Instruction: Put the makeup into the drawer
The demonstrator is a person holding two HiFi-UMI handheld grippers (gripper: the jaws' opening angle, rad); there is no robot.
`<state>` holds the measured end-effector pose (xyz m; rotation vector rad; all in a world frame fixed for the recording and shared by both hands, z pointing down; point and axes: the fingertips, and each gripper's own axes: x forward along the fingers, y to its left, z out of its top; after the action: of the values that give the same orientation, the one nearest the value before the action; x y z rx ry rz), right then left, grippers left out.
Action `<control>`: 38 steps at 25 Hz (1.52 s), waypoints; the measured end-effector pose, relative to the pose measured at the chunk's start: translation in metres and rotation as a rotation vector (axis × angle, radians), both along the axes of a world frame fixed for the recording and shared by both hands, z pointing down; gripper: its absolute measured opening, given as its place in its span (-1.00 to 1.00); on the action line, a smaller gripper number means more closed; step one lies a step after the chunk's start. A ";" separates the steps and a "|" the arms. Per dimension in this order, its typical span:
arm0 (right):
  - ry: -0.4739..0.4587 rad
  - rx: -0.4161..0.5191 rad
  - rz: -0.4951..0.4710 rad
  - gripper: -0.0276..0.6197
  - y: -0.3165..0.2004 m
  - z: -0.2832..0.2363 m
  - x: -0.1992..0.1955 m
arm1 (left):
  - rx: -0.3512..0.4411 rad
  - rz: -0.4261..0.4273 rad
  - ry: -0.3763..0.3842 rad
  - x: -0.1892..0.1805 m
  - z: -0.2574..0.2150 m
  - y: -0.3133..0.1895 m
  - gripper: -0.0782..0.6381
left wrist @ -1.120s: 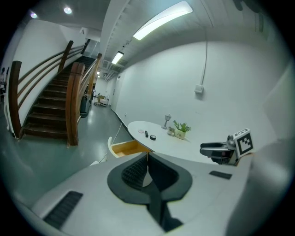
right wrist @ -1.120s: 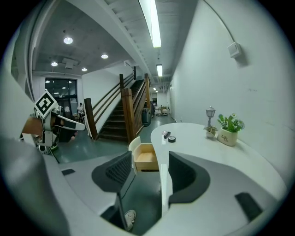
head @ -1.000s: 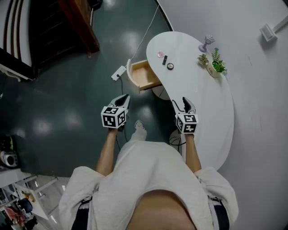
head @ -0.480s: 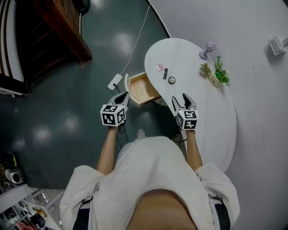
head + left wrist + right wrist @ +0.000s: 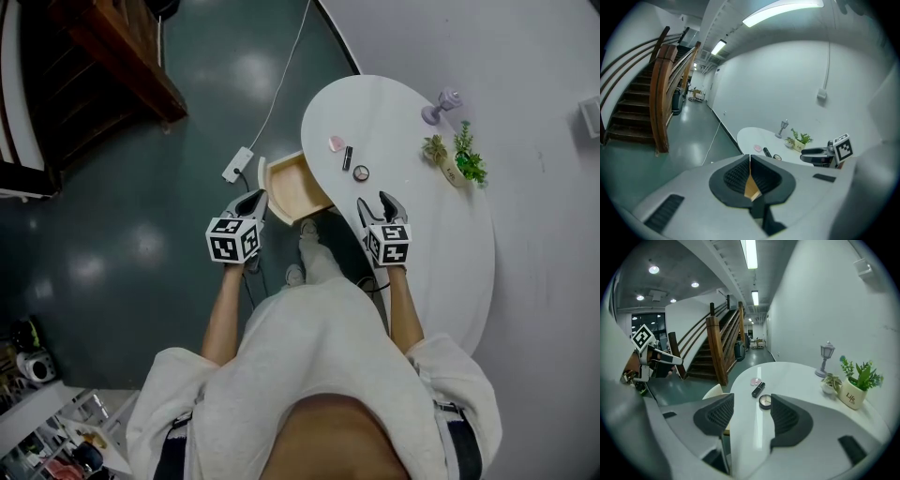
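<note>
Left tool (image 5: 251, 201) clenched and empty, right tool (image 5: 375, 202) released over the desk's (image 5: 427, 244) drawer-side edge, both closer to the open drawer (image 5: 292, 186) than a second ago, makeup (image 5: 348, 157) unmoved

Left gripper (image 5: 750, 159) jaws together, white table (image 5: 749, 137) beyond

The person is wearing a loose off-white top (image 5: 309, 366) with short sleeves, filling the head view from 5 to 7 o'clock. The left gripper (image 5: 251, 201), at 10 o'clock, and the right gripper (image 5: 374, 202), at 2 o'clock, are showing pale grey shells and black ribbed pads (image 5: 718, 414). Each is carrying a cube (image 5: 232, 241) of black-and-white square markers.
</note>
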<state>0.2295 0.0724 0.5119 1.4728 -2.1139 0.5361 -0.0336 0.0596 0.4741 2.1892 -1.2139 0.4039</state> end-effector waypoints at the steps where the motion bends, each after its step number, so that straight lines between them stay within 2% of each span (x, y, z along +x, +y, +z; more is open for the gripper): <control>1: 0.000 -0.008 -0.005 -0.21 -0.006 0.004 0.001 | -0.004 -0.008 -0.002 -0.001 0.002 -0.005 -0.74; 9: -0.012 -0.073 -0.039 -0.20 -0.052 0.032 0.009 | -0.030 -0.040 -0.036 0.003 0.003 -0.052 -0.74; 13: -0.037 -0.077 -0.045 -0.19 -0.066 0.035 0.013 | -0.035 -0.040 -0.056 0.015 0.002 -0.073 -0.74; 23: -0.038 -0.107 -0.083 -0.19 -0.078 0.048 0.015 | -0.063 -0.047 -0.067 0.035 0.014 -0.092 -0.74; 32: -0.006 -0.132 -0.046 -0.18 -0.086 0.061 0.014 | -0.055 -0.021 -0.064 0.021 0.014 -0.109 -0.74; 38: 0.038 -0.212 -0.029 -0.16 -0.091 0.095 0.014 | -0.053 -0.032 -0.066 0.000 0.013 -0.114 -0.74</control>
<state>0.2438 -0.0188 0.6064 1.3211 -1.9793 0.6926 -0.0338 -0.0548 0.4867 2.1243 -1.2576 0.4935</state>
